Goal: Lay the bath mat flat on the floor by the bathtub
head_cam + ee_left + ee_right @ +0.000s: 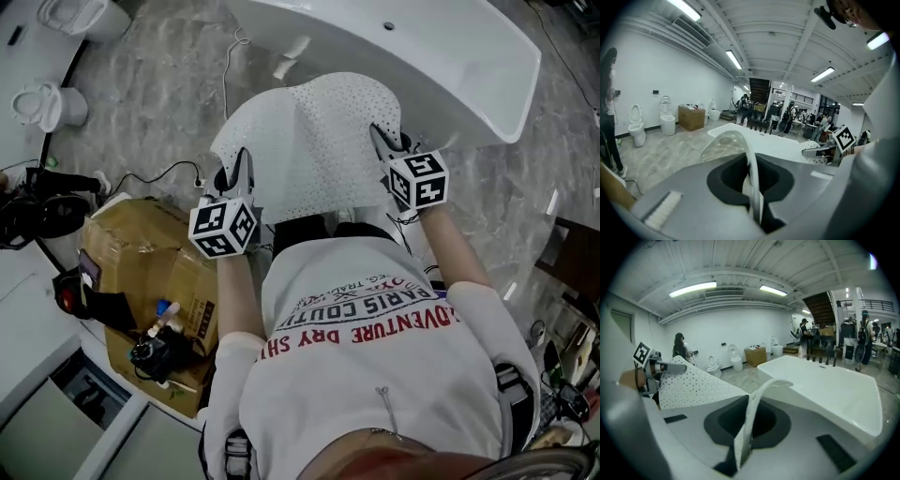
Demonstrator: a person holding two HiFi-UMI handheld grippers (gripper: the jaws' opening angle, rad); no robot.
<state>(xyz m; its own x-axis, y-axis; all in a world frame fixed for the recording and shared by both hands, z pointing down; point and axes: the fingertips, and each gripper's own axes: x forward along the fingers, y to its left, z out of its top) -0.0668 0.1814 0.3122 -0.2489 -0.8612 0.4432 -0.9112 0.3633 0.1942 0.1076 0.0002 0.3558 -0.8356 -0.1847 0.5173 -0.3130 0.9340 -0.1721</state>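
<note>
The left tool [754,201] is closed on the near left edge of the bath mat [309,141], a thin white strip that runs up between its jaws. The right tool [742,446] pinches the near right edge in the same way. The white, perforated mat is held up between them and sags in the middle, just near of the bathtub [422,56]. From above, its far edge may hang clear of the floor [159,94], but I cannot be sure.

The floor is grey marbled tile, with a thin cable [225,70] trailing across it. A cardboard box [141,248] sits to the near left, and a toilet [47,105] stands at the far left.

Only the gripper views show the room: white walls, strip lights [693,288] on a ribbed ceiling, a dark staircase [759,89], and people [790,112] standing at the far end.
</note>
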